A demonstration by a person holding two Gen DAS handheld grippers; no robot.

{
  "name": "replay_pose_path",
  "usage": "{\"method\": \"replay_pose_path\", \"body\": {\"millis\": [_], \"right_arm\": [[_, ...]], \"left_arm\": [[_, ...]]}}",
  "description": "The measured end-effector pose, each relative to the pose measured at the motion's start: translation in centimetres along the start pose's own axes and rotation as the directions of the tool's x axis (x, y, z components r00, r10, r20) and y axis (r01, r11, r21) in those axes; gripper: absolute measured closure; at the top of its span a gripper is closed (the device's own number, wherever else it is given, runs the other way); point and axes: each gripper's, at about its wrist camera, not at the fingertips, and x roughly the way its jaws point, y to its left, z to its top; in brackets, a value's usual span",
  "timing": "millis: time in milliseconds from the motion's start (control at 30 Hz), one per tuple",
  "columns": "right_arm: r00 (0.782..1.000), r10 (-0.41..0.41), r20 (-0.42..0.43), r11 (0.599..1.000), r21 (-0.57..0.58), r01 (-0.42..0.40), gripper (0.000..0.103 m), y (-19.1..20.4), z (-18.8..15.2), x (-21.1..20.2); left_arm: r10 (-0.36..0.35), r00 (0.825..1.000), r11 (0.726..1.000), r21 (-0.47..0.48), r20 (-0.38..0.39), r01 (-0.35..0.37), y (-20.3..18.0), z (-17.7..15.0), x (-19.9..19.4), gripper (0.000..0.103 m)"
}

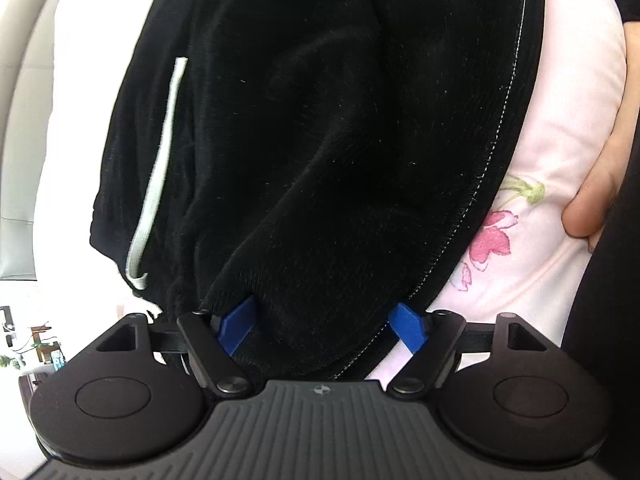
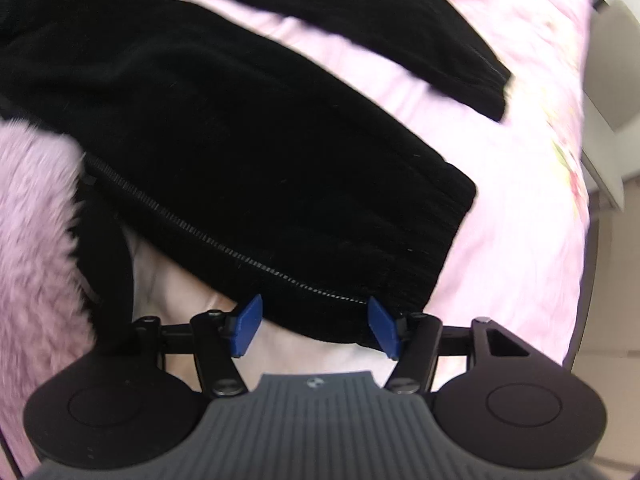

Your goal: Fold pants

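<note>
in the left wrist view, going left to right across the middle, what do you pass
White drawstring → black pants → the pants' stitched edge seam → pink floral sheet → a person's hand at the right edge.

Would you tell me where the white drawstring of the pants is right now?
In the left wrist view the white drawstring hangs down the left side of the black pants, above and left of the left gripper.
</note>
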Motion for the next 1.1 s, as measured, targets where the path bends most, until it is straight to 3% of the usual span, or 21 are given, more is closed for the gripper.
{"method": "replay_pose_path", "body": {"millis": [100, 233, 333, 467, 567, 600, 633, 667, 733, 800, 900, 1000, 1100], "right_arm": [[1.000, 0.010, -0.011, 0.995, -0.103, -0.011, 0.040, 0.8, -0.3, 0.2], [1.000, -0.026, 0.011, 0.961, -0.274, 0.028, 0.040, 2.5, -0.4, 0.6], [0.999, -0.019, 0.038, 0.945, -0.326, 0.030, 0.040, 3.5, -0.5, 1.4], [0.998, -0.046, 0.038, 0.935, -0.350, 0.057, 0.043, 4.4, -1.1, 3.1], [0.995, -0.082, 0.062, 0.942, -0.321, 0.098, 0.065, 4.5, -1.7, 2.4], [0.993, -0.091, 0.074, 0.946, -0.305, 0.110, 0.080, 4.5, -1.8, 2.1], [0.992, -0.095, 0.084, 0.950, -0.292, 0.115, 0.087, 4.4, -1.8, 1.7], [0.990, -0.101, 0.094, 0.952, -0.280, 0.124, 0.088, 4.4, -2.0, 1.2], [0.984, -0.132, 0.121, 0.948, -0.275, 0.161, 0.095, 5.1, -1.8, 0.6], [0.976, -0.154, 0.153, 0.947, -0.260, 0.190, 0.097, 5.3, -1.9, -0.3], [0.961, -0.183, 0.209, 0.952, -0.205, 0.226, 0.100, 5.0, -1.6, -2.3], [0.938, -0.231, 0.257, 0.950, -0.148, 0.275, 0.101, 4.3, -1.0, -4.6], [0.909, -0.293, 0.295, 0.941, -0.076, 0.328, 0.102, 3.1, 0.5, -6.7]], "left_arm": [[-0.023, 0.999, 0.999, 0.037, -0.040, 0.025, 0.2, 0.3, 0.1, 0.015], [-0.091, 0.988, 0.984, 0.143, -0.128, 0.109, 0.0, 0.1, -0.3, 0.015], [-0.011, 0.992, 0.985, 0.171, -0.125, 0.032, -1.0, -0.2, 1.0, 0.013], [0.057, 0.991, 0.986, 0.165, -0.120, -0.037, -2.3, -0.1, 3.3, 0.003], [0.105, 0.986, 0.985, 0.150, -0.126, -0.086, -2.8, -0.2, 4.0, 0.003], [0.120, 0.985, 0.985, 0.137, -0.128, -0.102, -2.6, -0.2, 3.8, 0.007], [0.127, 0.984, 0.987, 0.117, -0.125, -0.112, -2.5, -0.2, 3.5, 0.023], [0.133, 0.984, 0.989, 0.087, -0.121, -0.123, -2.4, -0.2, 2.9, 0.043], [0.137, 0.985, 0.990, -0.011, -0.104, -0.139, -1.4, -0.3, 2.0, 0.066], [0.152, 0.985, 0.978, -0.129, -0.079, -0.161, -0.1, 0.1, 0.5, 0.072], [0.164, 0.986, 0.926, -0.340, -0.033, -0.165, 2.8, -0.6, -2.2, 0.076], [0.169, 0.986, 0.830, -0.539, 0.005, -0.140, 6.1, -1.1, -4.9, 0.077], [0.180, 0.983, 0.739, -0.664, 0.039, -0.109, 9.0, -0.8, -7.4, 0.077]]}}
